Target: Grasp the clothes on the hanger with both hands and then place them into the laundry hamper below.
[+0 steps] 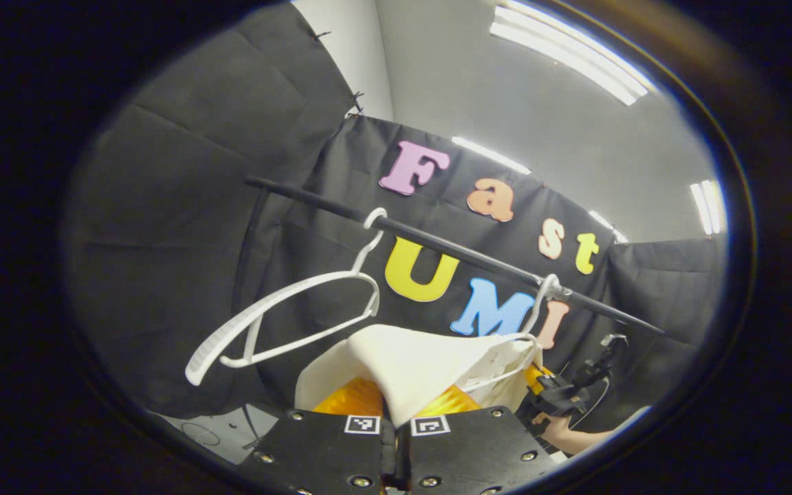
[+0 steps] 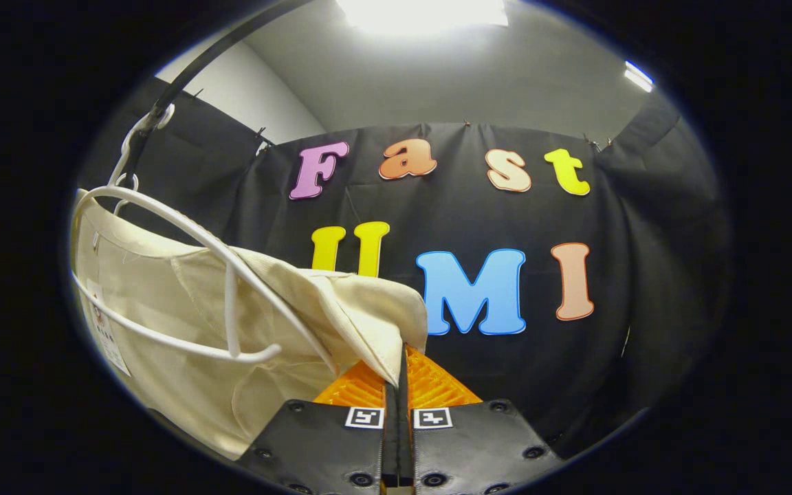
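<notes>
One cream garment [image 2: 183, 323] is hanging on a white hanger [image 2: 183, 234] from the dark rail [image 1: 451, 247], and both grippers are pinching it. The left gripper [image 1: 396, 412] is clamping a fold of the cloth directly ahead of its fingers; the right gripper [image 2: 399, 385] is nipping the garment's corner, the rest spreading to its left. A second, bare hanger [image 1: 286, 316] is hanging beside. The inner label is too small to read. I judge the garment must slide off downward.

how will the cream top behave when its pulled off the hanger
The top is probably floppy: it folds and sags between the hanger and the pinching right gripper. It looks thin, so likely light. It may snag on the hanger.
</notes>
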A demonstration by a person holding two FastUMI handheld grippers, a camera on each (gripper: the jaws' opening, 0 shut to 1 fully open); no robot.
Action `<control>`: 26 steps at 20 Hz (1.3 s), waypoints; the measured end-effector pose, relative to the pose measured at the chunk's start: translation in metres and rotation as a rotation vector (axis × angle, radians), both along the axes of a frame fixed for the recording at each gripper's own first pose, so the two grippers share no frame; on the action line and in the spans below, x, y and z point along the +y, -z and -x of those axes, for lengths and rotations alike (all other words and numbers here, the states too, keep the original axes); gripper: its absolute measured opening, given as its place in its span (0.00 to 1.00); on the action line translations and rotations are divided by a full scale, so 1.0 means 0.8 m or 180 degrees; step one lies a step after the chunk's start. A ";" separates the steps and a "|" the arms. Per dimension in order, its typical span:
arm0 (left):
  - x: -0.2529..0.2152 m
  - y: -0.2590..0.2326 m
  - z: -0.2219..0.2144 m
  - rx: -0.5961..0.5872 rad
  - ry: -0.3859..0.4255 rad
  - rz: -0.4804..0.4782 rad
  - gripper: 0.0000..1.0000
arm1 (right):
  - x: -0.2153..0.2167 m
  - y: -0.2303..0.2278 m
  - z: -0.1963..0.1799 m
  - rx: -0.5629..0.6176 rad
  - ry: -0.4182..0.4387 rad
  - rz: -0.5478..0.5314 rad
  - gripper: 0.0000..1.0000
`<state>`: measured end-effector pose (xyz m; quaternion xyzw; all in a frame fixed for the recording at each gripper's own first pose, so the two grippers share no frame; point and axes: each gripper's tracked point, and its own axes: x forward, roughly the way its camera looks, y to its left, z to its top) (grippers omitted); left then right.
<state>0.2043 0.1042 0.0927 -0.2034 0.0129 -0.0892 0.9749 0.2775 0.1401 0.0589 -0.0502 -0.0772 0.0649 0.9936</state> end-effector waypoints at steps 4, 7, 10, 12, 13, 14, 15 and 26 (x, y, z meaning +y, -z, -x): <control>0.014 0.015 -0.018 0.0065 -0.0037 0.0152 0.01 | 0.009 0.010 -0.001 -0.0034 -0.0024 0.0215 0.02; 0.024 0.031 -0.028 0.0139 -0.0049 0.0002 0.00 | 0.020 0.025 0.003 -0.0050 -0.0059 0.0335 0.02; 0.029 0.033 -0.025 0.0138 -0.0079 0.0020 0.01 | 0.023 0.033 0.005 -0.0045 -0.0052 0.0412 0.00; 0.034 0.044 -0.024 0.0197 -0.0096 0.0038 0.01 | 0.026 0.036 0.005 -0.0037 -0.0072 0.0420 0.02; 0.036 0.053 -0.021 0.0267 -0.0110 0.0114 0.01 | 0.028 0.040 0.004 -0.0021 -0.0099 0.0432 0.02; 0.045 0.069 -0.022 0.0390 -0.0197 0.0171 0.01 | 0.027 0.045 0.004 0.0018 -0.0089 0.0451 0.02; 0.048 0.082 -0.017 0.0491 -0.0227 0.0186 0.01 | 0.026 0.050 0.008 0.0052 -0.0117 0.0443 0.02; 0.031 0.185 0.046 0.0764 -0.0358 0.0075 0.01 | 0.003 0.129 0.053 0.0516 -0.0063 0.0478 0.02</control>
